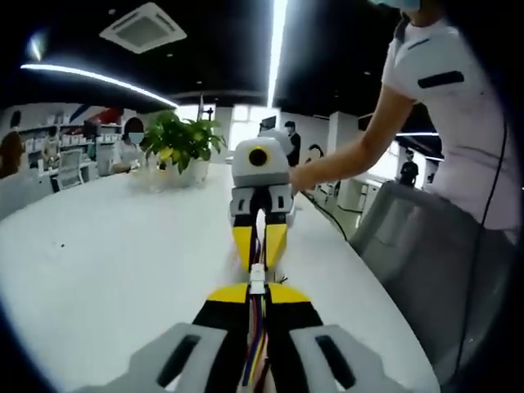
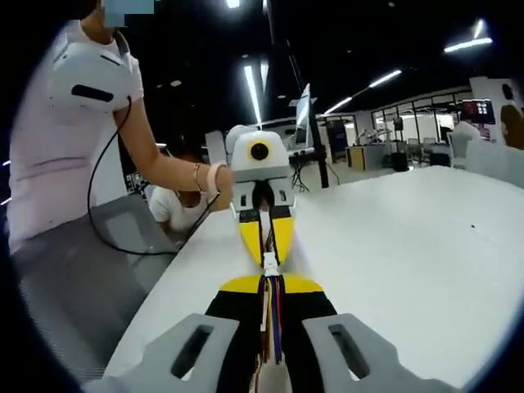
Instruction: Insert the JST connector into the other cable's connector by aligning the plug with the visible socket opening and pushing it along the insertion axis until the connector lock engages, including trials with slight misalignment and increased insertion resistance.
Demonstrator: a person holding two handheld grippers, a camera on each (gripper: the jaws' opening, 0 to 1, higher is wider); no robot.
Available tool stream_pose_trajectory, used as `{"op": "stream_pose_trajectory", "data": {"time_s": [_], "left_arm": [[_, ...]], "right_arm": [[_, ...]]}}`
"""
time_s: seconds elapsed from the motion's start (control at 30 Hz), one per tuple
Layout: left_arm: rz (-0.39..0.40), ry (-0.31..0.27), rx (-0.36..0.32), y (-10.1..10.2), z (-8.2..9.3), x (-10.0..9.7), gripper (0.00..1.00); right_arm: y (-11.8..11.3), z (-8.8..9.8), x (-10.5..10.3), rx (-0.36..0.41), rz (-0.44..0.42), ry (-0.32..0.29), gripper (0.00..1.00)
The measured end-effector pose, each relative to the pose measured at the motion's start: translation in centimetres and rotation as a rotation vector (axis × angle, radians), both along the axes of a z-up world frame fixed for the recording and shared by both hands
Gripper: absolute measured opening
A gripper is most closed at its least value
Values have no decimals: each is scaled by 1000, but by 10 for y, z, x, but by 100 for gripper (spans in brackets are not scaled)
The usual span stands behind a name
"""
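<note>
The 2 tongs face each other tip to tip above the white bench (image 1: 106,262). In the left gripper view, the left tongs (image 1: 257,296) are pressed together on a multicoloured cable (image 1: 255,348) ending in a white JST connector (image 1: 257,277). The right tongs (image 1: 260,237) meet it from the far side. In the right gripper view, the right tongs (image 2: 270,286) pinch their own cable (image 2: 273,327), its white connector (image 2: 270,264) touching the left tongs' (image 2: 266,232) cable end. Whether the connectors are fully seated cannot be told. A potted plant (image 1: 182,146) stands well behind.

The two gripper views look at each other from very near, low over the white table (image 1: 106,262), each facing along its own jaws, and both share the joined connectors (image 2: 269,264) between them.
</note>
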State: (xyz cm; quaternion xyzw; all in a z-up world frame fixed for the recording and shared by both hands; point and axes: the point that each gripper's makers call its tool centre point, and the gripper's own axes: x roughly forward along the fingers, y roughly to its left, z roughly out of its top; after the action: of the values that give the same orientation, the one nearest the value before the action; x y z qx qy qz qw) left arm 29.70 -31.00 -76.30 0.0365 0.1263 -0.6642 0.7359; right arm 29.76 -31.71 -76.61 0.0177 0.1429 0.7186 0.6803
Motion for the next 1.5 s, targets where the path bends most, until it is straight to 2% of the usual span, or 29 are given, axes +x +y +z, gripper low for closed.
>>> {"op": "stream_pose_trajectory", "data": {"time_s": [0.23,0.47,0.63,0.87,1.1,1.13,1.17,1.2,1.23,1.33,1.5], "left_arm": [[2,1,-18,-1,5,2,0],[3,19,-19,-1,2,4,0],[4,8,-17,-2,2,5,0],[8,0,-29,1,6,7,0],[7,14,-7,3,0,6,0],[5,18,-9,2,-1,5,0],[-1,27,-44,-5,3,4,0],[-9,25,-44,-9,3,3,0],[-23,-20,40,-7,-14,14,0],[-7,21,14,-9,-18,23,0],[-18,29,17,-11,-22,26,0]], "right_arm": [[-1,4,3,31,-8,18,3],[0,1,5,41,-15,38,3],[0,3,4,40,-17,51,3],[3,7,3,49,-16,41,3],[8,2,1,43,-6,46,3],[9,4,0,52,-3,49,3],[18,12,-4,96,7,68,3],[21,11,-4,84,18,40,3],[21,0,-1,22,19,-3,3],[23,-2,3,48,3,31,3],[23,-5,-1,35,13,27,3]]}}
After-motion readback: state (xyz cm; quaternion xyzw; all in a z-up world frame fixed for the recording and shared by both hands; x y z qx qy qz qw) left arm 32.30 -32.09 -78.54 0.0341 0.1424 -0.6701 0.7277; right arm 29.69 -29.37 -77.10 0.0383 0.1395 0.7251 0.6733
